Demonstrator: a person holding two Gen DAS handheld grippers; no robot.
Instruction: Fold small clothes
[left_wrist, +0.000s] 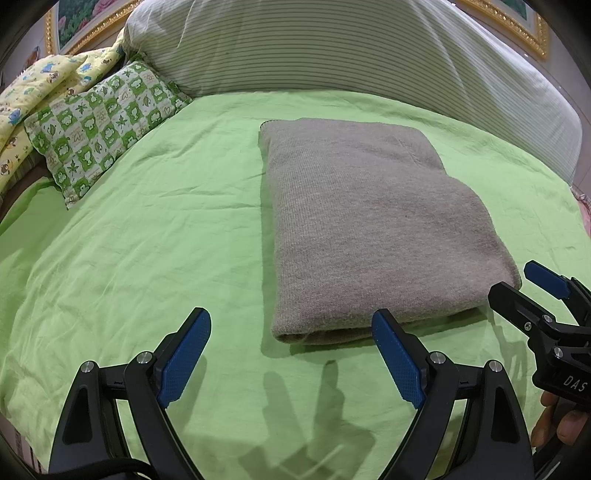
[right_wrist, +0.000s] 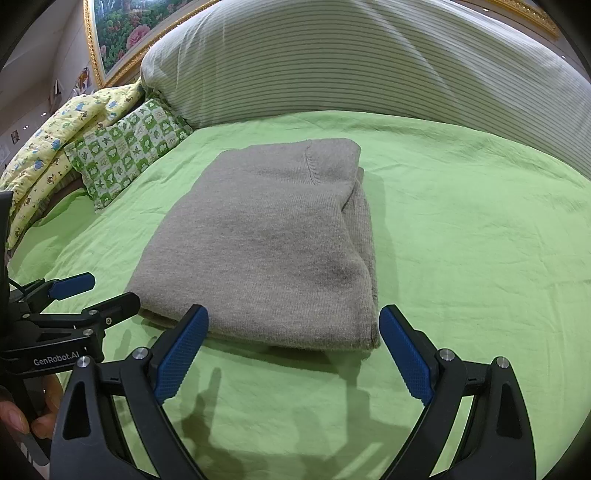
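Grey folded sweater (right_wrist: 266, 243) shows stacked right-edge layers only from the right wrist; both grippers (left_wrist: 291, 354) (right_wrist: 293, 354) spread

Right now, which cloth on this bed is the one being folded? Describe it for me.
On the lime green bedsheet, before the big striped pillow, lies the folded grey knit sweater. Unlike the green checkered cushion at left, it is plain, unpatterned and stacked flat.

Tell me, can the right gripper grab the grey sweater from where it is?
Probably yes. The right gripper is open, its fingers spread just short of the near edge of the folded sweater. Only bare green sheet lies between them, and the left gripper sits off to the side.
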